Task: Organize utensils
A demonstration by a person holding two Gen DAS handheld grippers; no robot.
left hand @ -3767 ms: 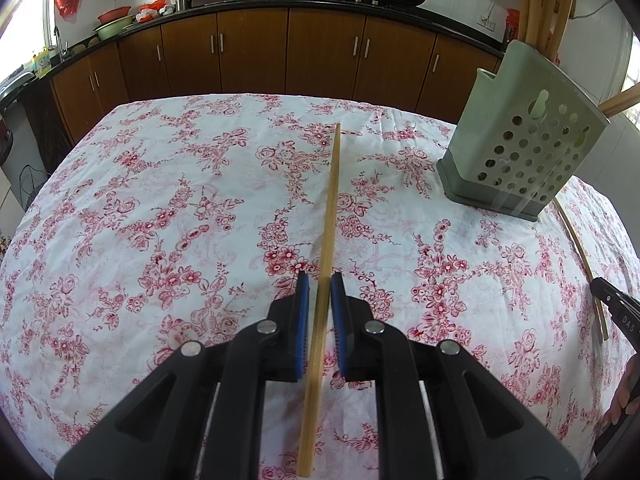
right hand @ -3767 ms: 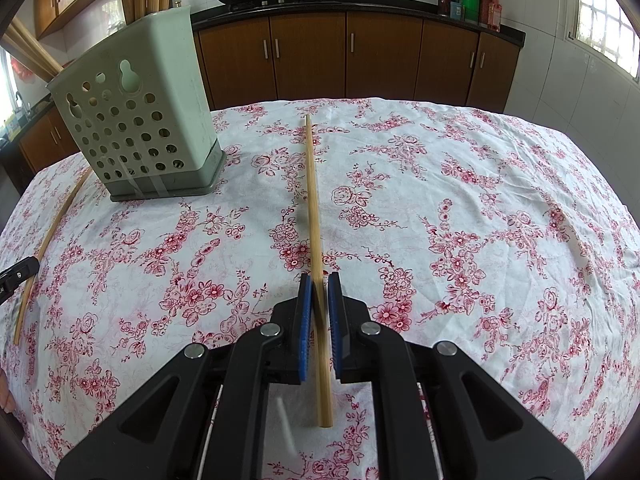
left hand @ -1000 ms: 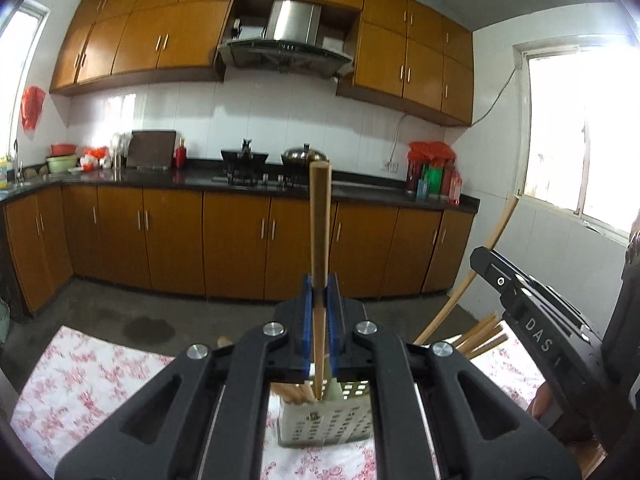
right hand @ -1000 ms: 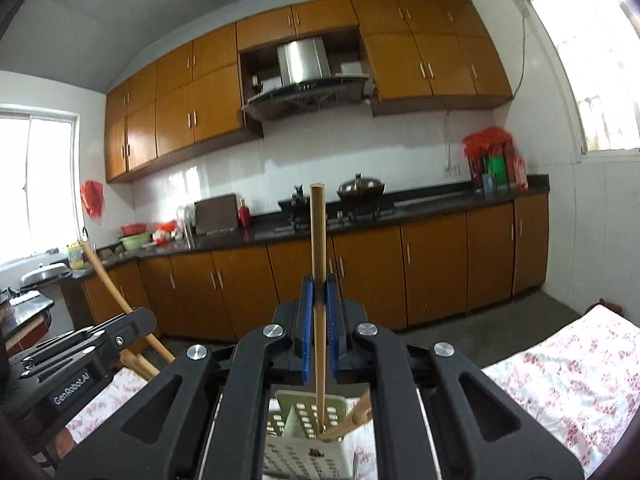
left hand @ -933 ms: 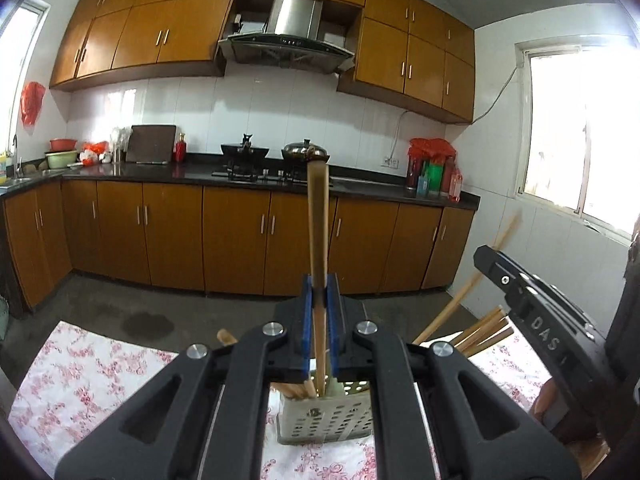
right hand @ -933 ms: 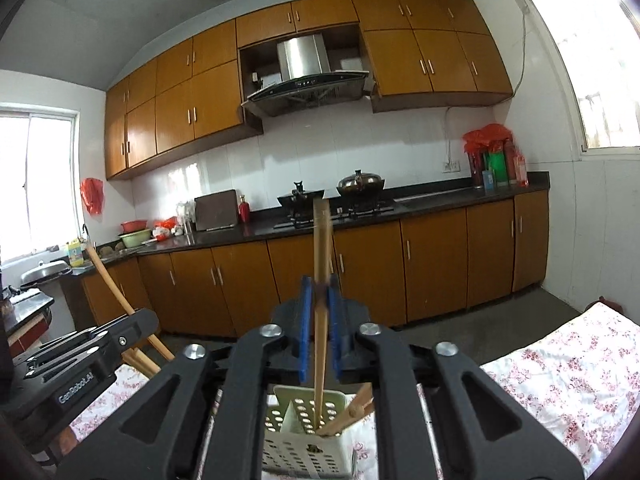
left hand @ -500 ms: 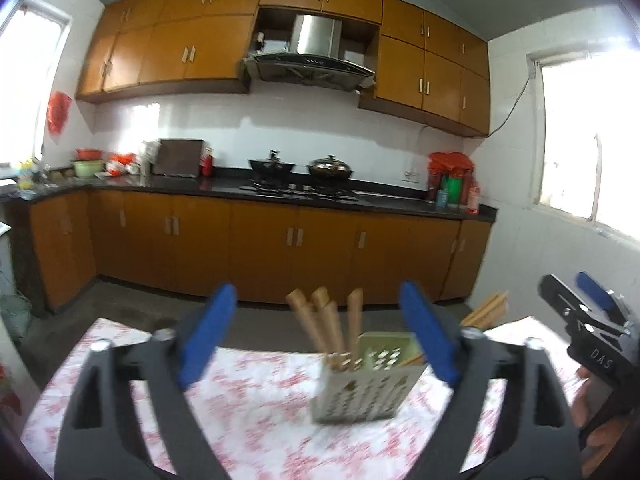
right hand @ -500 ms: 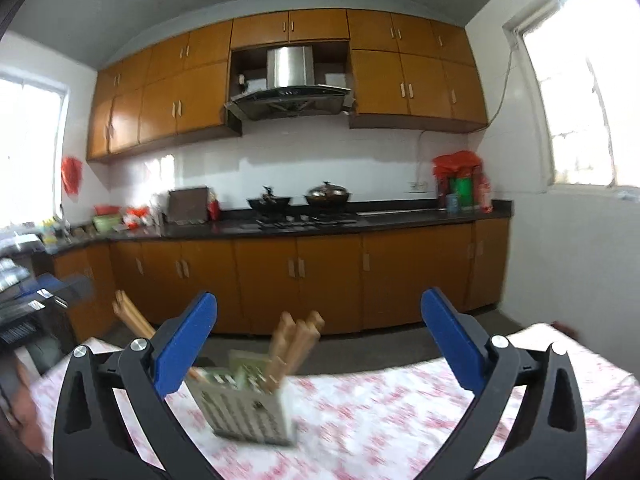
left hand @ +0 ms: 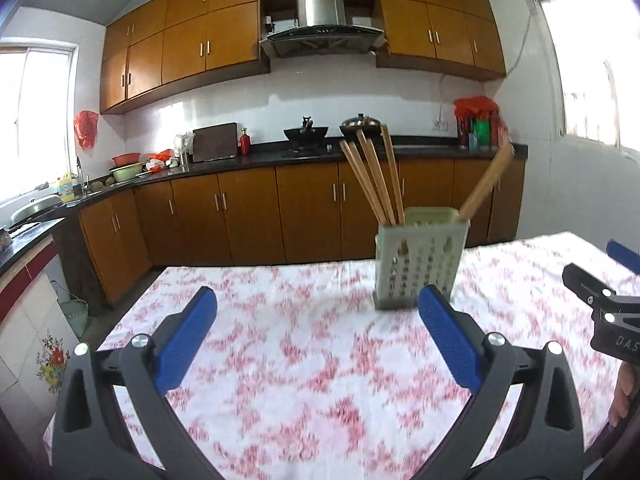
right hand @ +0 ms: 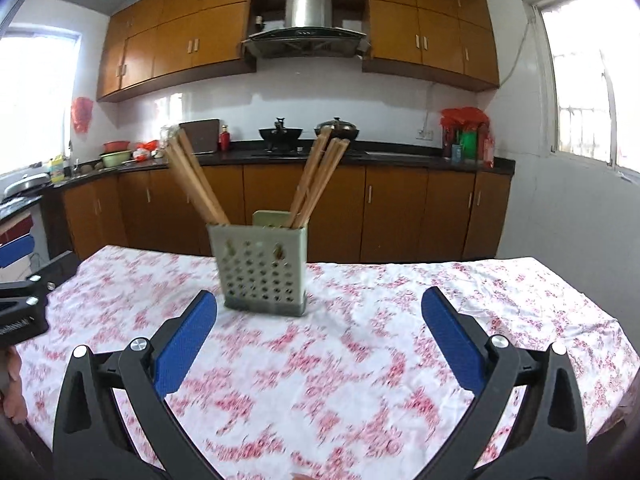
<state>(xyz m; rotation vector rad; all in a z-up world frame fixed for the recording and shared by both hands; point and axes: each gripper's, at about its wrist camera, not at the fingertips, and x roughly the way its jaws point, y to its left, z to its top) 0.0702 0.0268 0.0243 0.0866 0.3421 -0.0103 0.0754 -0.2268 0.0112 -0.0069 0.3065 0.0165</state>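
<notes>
Both our left hand-held gripper (left hand: 316,342) and right hand-held gripper (right hand: 318,342) have just spread wide apart and hold nothing. Ahead, the long wooden chopsticks (right hand: 316,178) in the pale green holey plastic holder (right hand: 262,270) look light, stiff and smooth; we grab them mid-stick.

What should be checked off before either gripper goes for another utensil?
1. Left gripper empty, jaws wide after just opening: ok.
2. Right gripper empty, jaws wide after just opening: ok.
3. Chopsticks standing in the perforated holder: ok.
4. Holder upright on the floral tablecloth: ok.
5. Loose utensils left on the cloth: none show in either view, but the near edge is hidden: cannot tell.
</notes>
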